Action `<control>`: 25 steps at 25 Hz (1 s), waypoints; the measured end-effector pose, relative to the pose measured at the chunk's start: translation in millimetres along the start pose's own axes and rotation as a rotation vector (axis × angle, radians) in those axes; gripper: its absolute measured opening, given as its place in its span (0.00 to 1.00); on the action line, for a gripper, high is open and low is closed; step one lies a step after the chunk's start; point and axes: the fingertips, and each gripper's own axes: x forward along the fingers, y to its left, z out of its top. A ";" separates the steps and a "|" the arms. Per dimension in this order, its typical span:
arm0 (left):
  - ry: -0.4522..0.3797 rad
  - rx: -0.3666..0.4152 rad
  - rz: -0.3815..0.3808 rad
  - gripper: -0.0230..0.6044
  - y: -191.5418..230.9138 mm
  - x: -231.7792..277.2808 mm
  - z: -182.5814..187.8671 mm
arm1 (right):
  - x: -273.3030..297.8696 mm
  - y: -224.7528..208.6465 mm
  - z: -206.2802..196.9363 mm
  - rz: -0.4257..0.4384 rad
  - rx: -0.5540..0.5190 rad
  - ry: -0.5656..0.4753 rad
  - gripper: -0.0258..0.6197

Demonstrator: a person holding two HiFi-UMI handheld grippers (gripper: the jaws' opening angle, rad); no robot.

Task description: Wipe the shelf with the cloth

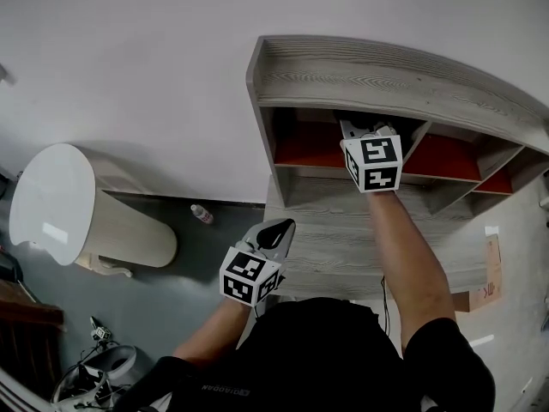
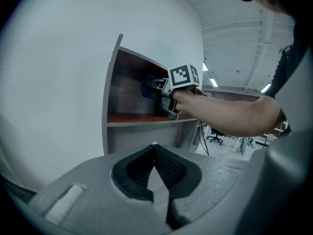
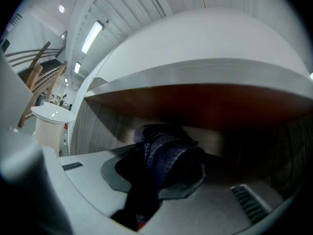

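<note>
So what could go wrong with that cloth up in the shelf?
The cloth is bunched in the right hand-held gripper, so hard jaw tips might scrape the shelf instead of wiping it. The compartment looks tight; the gripper could knock its walls. The cloth might also slip free.

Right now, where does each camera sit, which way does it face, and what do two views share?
Head view: on the person's head, looking steeply down at the shelf; both forearms, left gripper and right gripper show.
Left gripper view: on the left gripper, facing the shelf's end along its shut, empty jaws; right forearm shows.
Right gripper view: on the right gripper, facing into a compartment; jaws shut on the cloth.
Shared: the first two show the right gripper.
</note>
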 end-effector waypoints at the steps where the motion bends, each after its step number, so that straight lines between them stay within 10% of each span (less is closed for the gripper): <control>1: 0.002 0.000 -0.003 0.05 -0.7 0.9 0.0 | -1.6 -4.5 -1.1 -0.012 0.002 0.004 0.19; 25: 0.004 0.006 -0.015 0.05 -5.2 10.0 -0.7 | -23.6 -61.7 -15.4 -0.169 0.033 0.020 0.19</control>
